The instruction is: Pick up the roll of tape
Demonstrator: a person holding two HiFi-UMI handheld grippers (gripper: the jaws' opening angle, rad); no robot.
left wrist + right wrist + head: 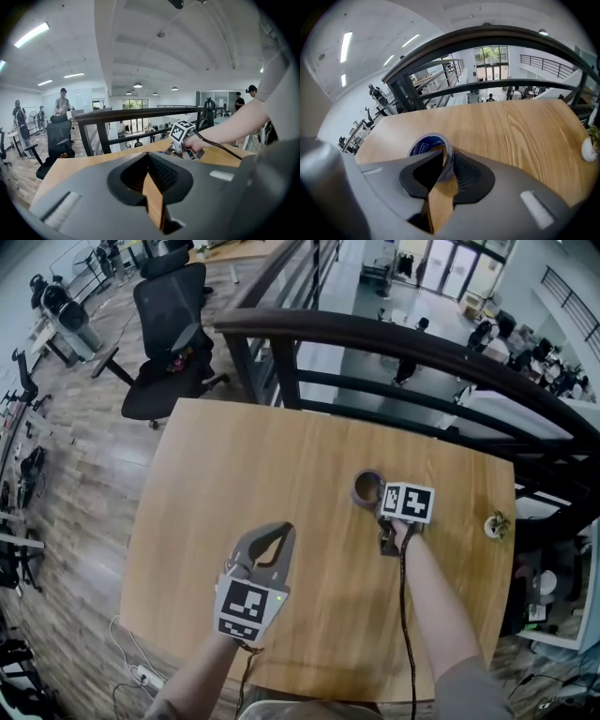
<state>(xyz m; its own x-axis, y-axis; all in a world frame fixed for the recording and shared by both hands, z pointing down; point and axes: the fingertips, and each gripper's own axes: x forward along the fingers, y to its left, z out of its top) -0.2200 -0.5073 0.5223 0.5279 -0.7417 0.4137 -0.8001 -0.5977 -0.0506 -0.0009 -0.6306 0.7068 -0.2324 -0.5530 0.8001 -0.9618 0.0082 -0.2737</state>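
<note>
Right gripper view shows the fingers of the right gripper [446,157] closed, seemingly firmly, across the near wall of the roll of tape [424,144], which lies flat left of centre on the worktop [511,126], a light, stiff, slick ring best pinched through its core, while the left gripper [148,161] has its fingers together, empty.

table [281,474] – wooden | black railing [394,338] behind it | office chair [169,329] far-left | small plant [495,524] – table's right edge

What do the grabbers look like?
Both the left gripper and right gripper are grey claws with black ribbed pads. Each carries a white cube with black markers. A black cable trails along the right arm; its sleeve is grey.
</note>
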